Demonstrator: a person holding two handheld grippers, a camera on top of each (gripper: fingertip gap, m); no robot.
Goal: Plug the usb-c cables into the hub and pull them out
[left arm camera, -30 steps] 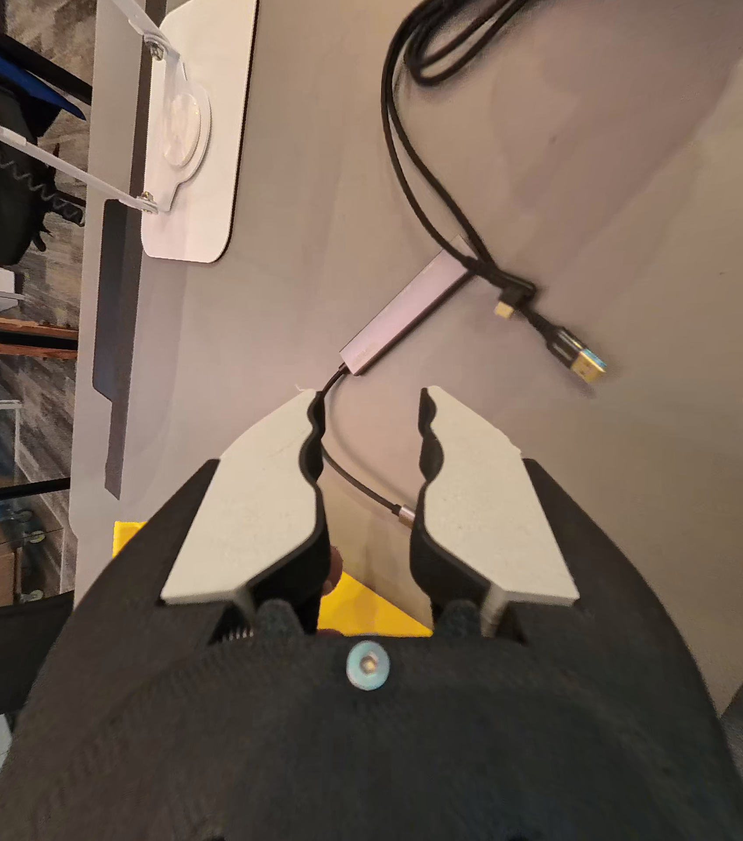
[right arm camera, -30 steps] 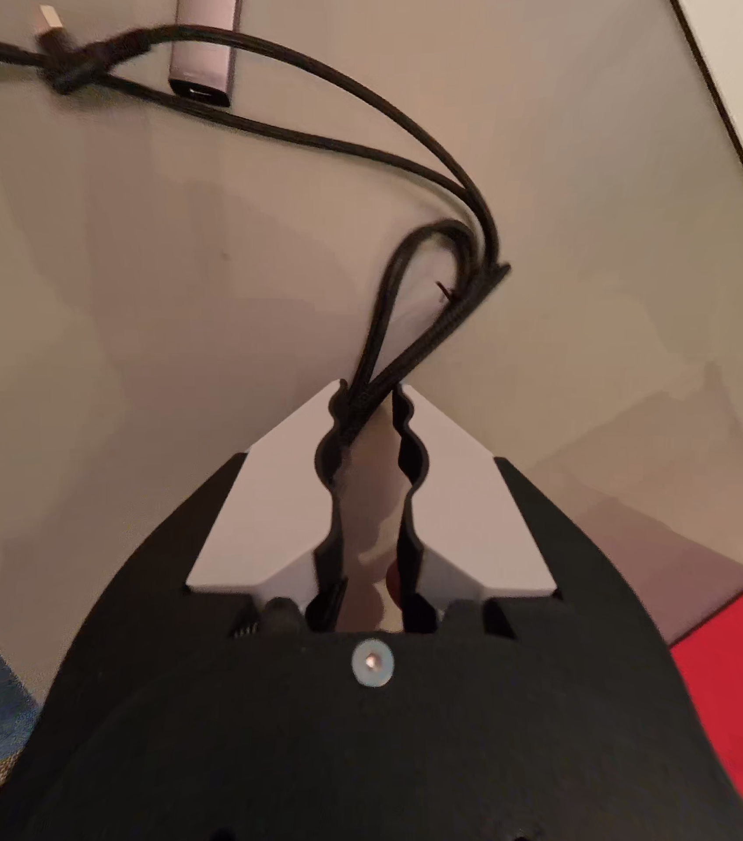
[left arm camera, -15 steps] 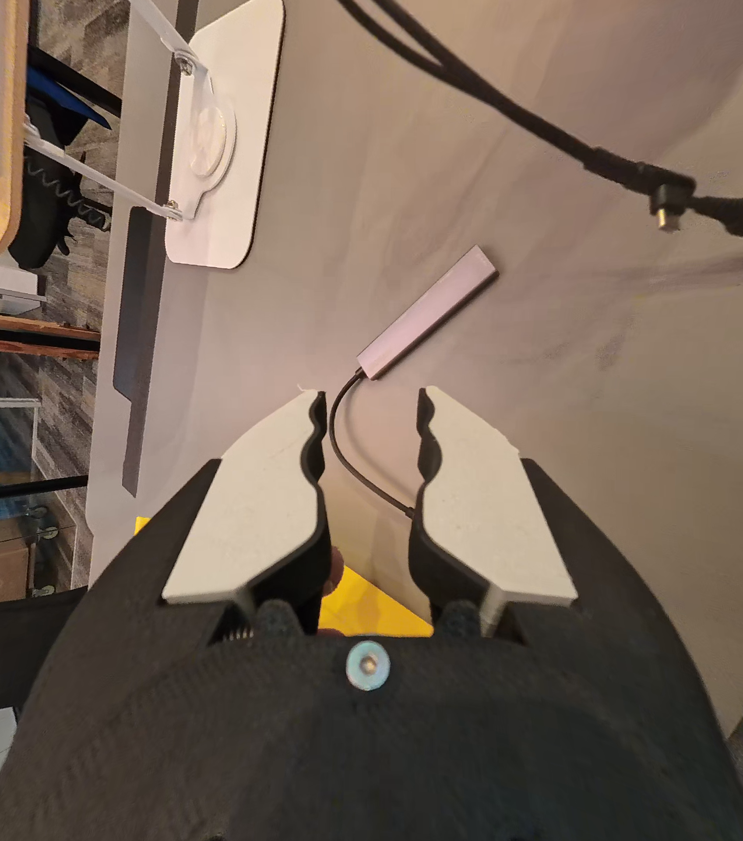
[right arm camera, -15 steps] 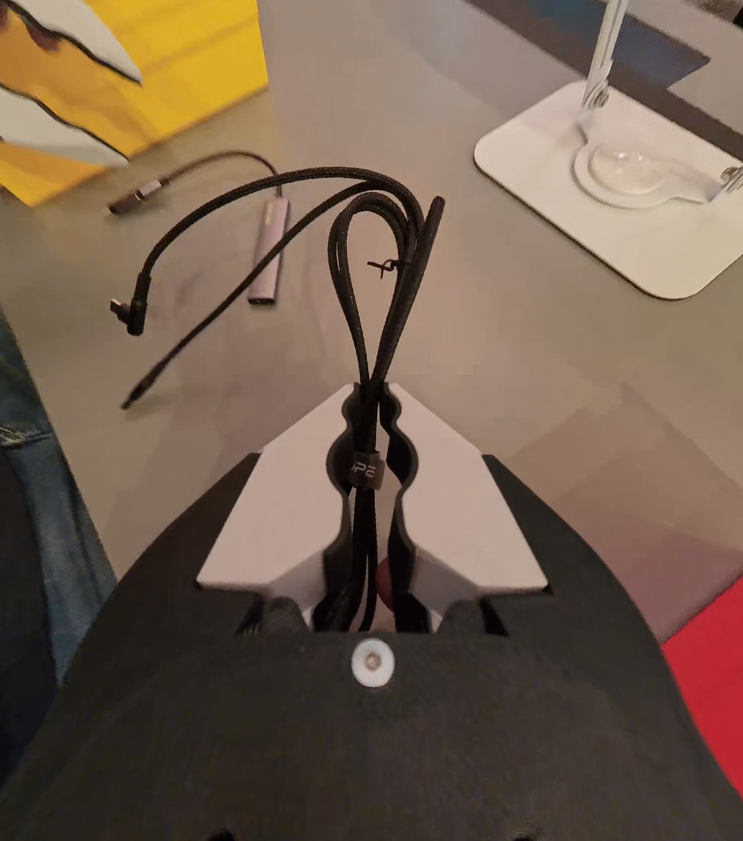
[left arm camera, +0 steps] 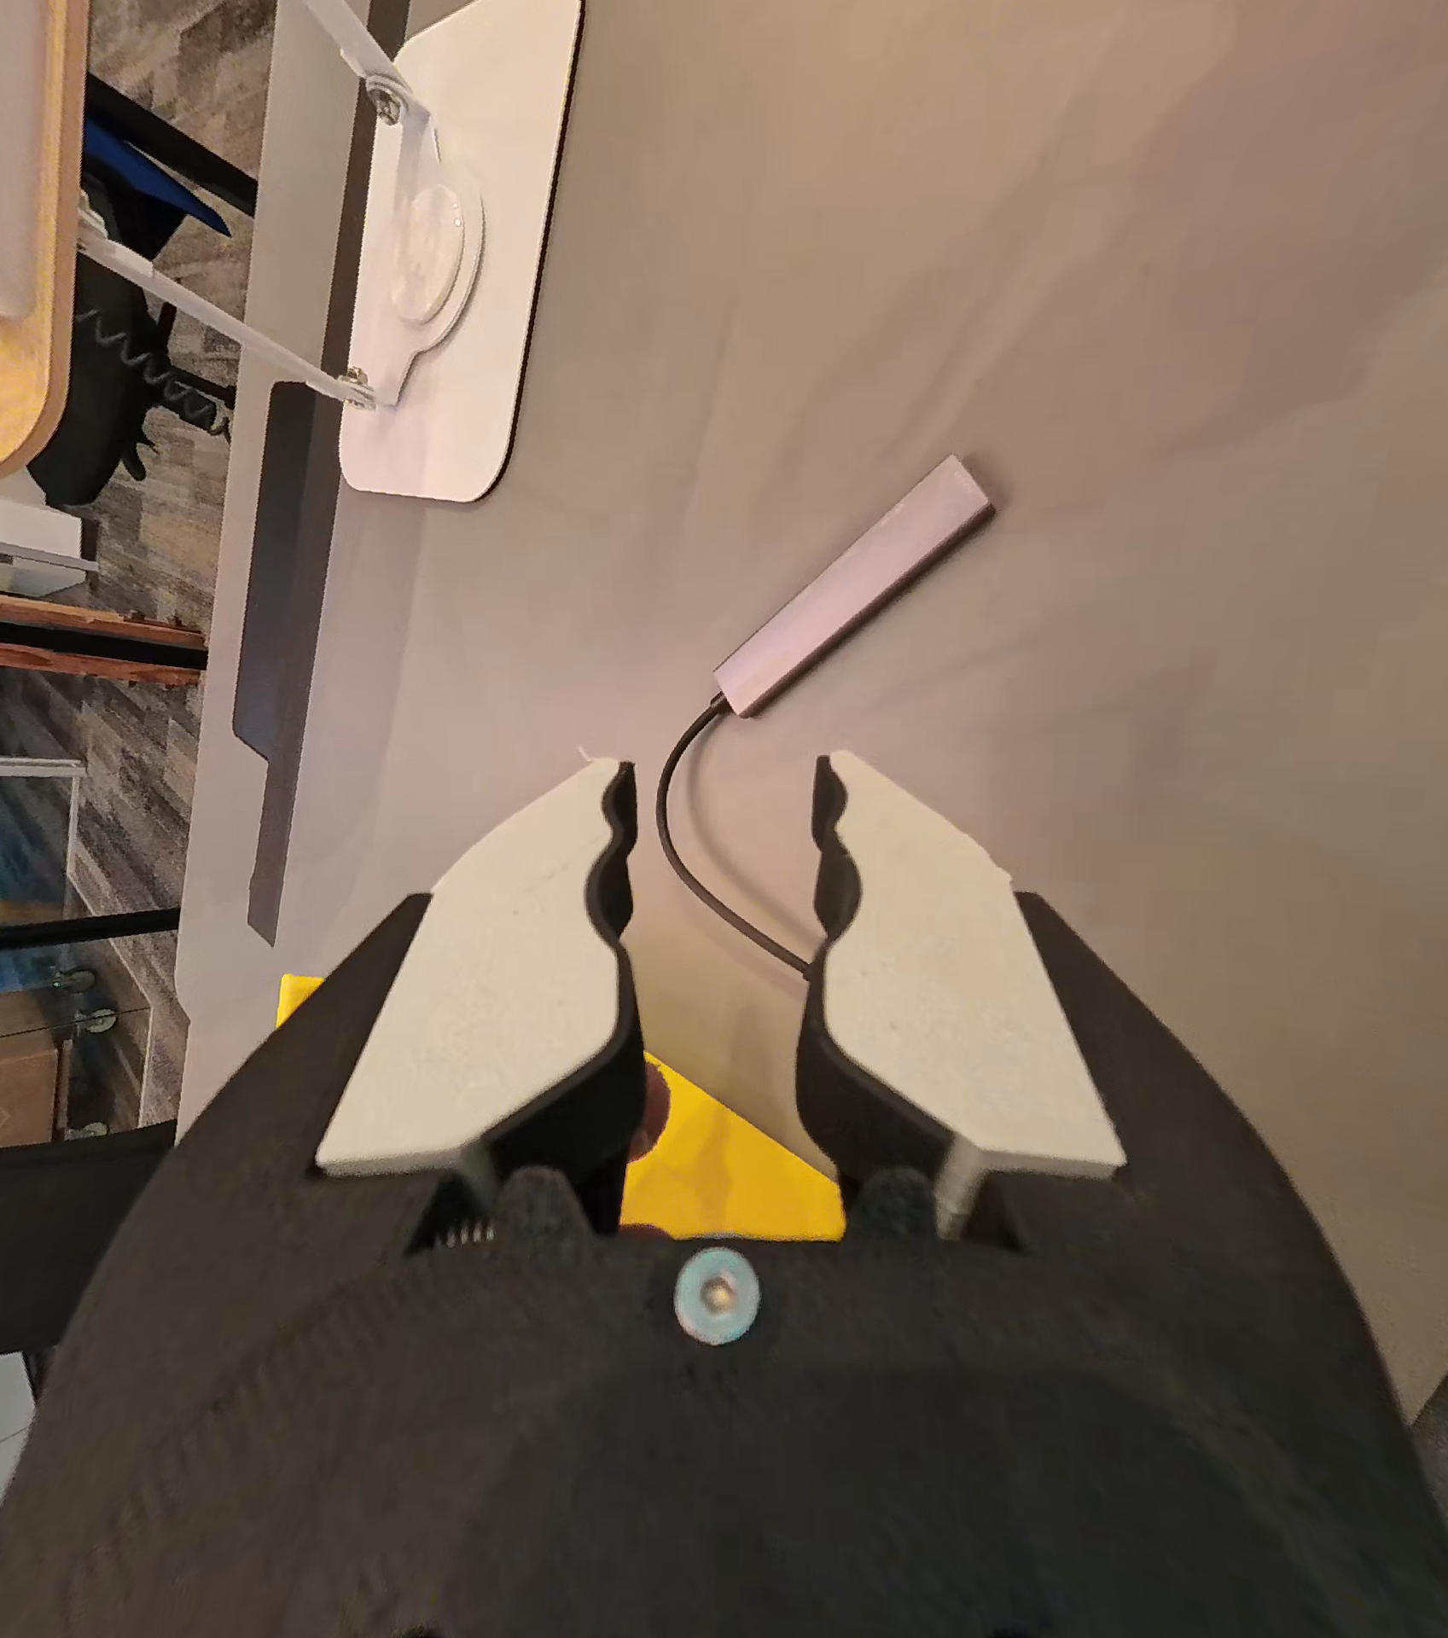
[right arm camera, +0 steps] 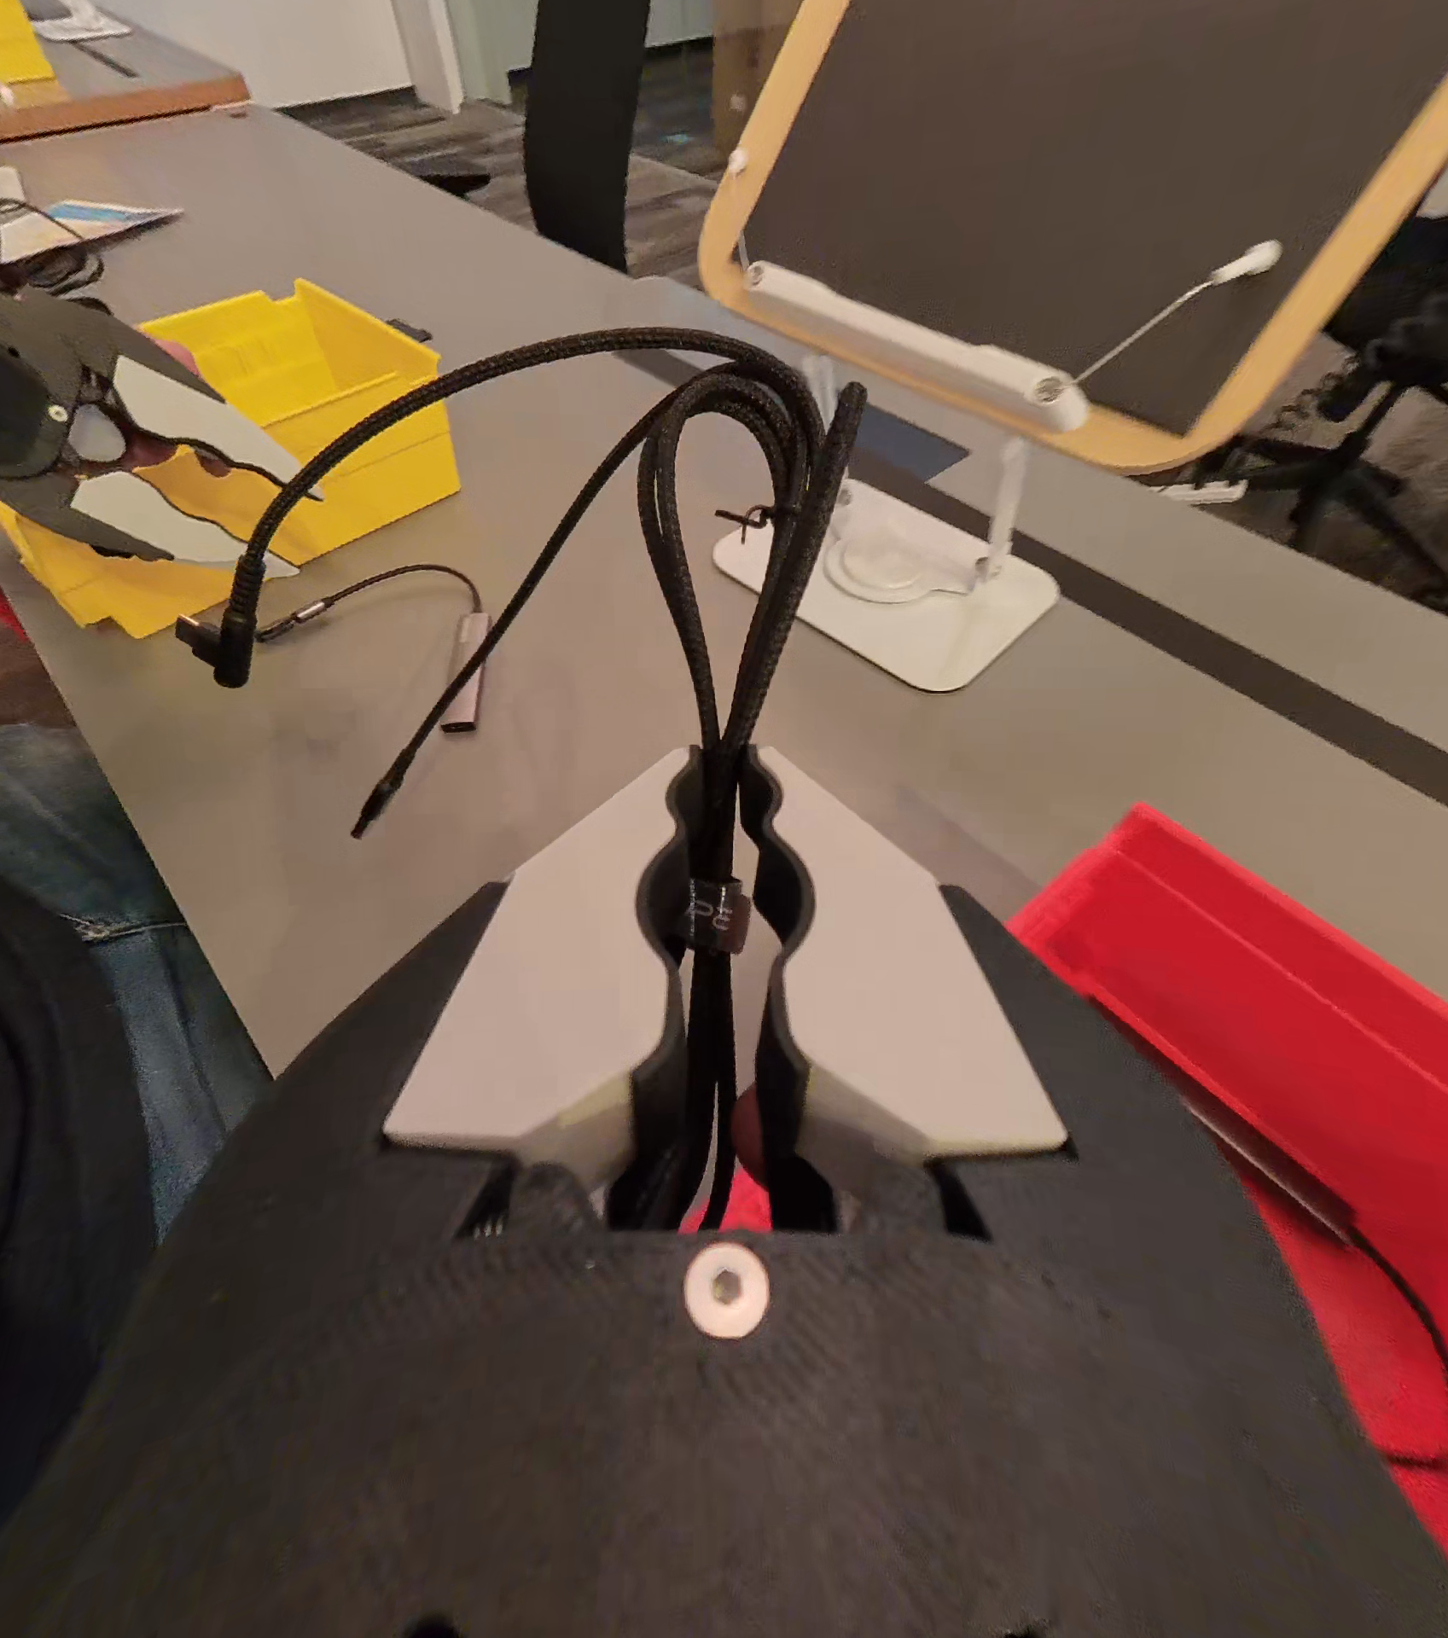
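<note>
The right gripper [right arm camera: 724,762] is clenched on a bundle of black braided cables [right arm camera: 733,567], pinched between its fingers [right arm camera: 578,957] and lifted clear of the table [right arm camera: 791,753]. A loop of the bundle rises toward twelve o'clock; two loose ends arc out toward ten o'clock, one ending in an angled plug [right arm camera: 215,634], the other in a straight plug [right arm camera: 370,811] whose tip is too small to make out. Below the fingers the bundle is hidden by the gripper body. At four o'clock a red bin [right arm camera: 1323,1064] is cut off by the frame, with a thin black cord lying in it.

The left gripper [left arm camera: 724,771] is held released over the table [left arm camera: 1057,266], nothing between its fingers [left arm camera: 516,931]. The hub [left arm camera: 853,589] lies flat just beyond the tips at one o'clock, with no cable plugged into any side that shows. Its own short lead [left arm camera: 685,851] curves back between the fingers, its far end hidden behind the right finger. A yellow bin [left arm camera: 720,1161] is glimpsed under the gripper, mostly covered. At eleven o'clock a white stand base [left arm camera: 454,266] rests on the table, its upper part cut off.
</note>
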